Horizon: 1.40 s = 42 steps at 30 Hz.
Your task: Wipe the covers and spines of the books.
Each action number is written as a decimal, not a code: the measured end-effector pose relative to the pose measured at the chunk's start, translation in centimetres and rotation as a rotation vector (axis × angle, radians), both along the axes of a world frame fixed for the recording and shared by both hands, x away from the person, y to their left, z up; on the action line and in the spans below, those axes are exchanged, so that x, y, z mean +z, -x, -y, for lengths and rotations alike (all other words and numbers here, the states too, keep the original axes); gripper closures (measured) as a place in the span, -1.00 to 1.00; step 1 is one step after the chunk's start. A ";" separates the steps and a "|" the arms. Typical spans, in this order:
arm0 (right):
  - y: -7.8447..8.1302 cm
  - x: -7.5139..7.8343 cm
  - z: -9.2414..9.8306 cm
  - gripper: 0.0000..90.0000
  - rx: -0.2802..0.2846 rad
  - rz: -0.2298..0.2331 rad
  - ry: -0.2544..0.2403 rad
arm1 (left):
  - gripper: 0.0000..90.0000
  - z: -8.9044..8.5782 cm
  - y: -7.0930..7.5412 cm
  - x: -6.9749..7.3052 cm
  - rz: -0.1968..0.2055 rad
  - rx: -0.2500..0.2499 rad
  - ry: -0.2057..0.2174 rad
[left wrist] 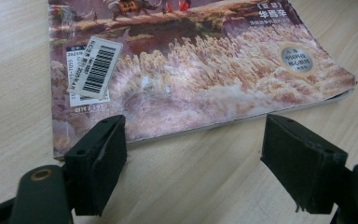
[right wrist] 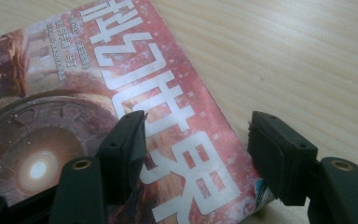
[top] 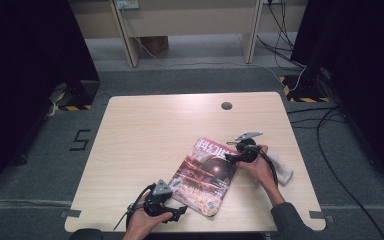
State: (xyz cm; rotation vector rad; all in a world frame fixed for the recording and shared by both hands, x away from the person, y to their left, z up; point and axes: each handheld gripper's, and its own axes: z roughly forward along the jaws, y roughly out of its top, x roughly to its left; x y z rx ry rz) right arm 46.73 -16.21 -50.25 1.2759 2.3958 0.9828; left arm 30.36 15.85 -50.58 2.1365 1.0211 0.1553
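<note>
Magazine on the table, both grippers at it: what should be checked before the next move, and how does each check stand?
1. Magazine lies flat and closed on the table: ok.
2. Left gripper open at the magazine's near edge, nothing gripped: ok.
3. Right gripper open over the title end, nothing gripped: ok.
4. Barcode sticker stuck down: not ok, one edge looks lifted.
5. White cloth beside the right hand, off the magazine: ok.
6. Fingers touching the cover: cannot tell.

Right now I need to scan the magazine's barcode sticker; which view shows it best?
The left gripper view: the barcode sticker lies near the magazine cover's edge, its bars distinct. The high view shows the whole magazine too small for bars; the right gripper view shows the title end.
</note>
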 end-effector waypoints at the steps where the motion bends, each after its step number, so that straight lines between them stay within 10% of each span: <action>1: 0.1 0.0 0.0 -0.15 0.000 0.000 -0.001 | -0.52 0.0 -0.1 0.0 0.002 0.003 -0.004; 30: 9.2 0.5 1.4 -0.28 0.034 -0.033 0.065 | -0.62 -1.6 -6.0 -0.2 0.036 0.130 -0.102; 42: 13.3 0.6 1.0 -0.30 0.087 -0.042 0.076 | -0.54 -1.5 -7.0 0.3 0.132 0.166 -0.201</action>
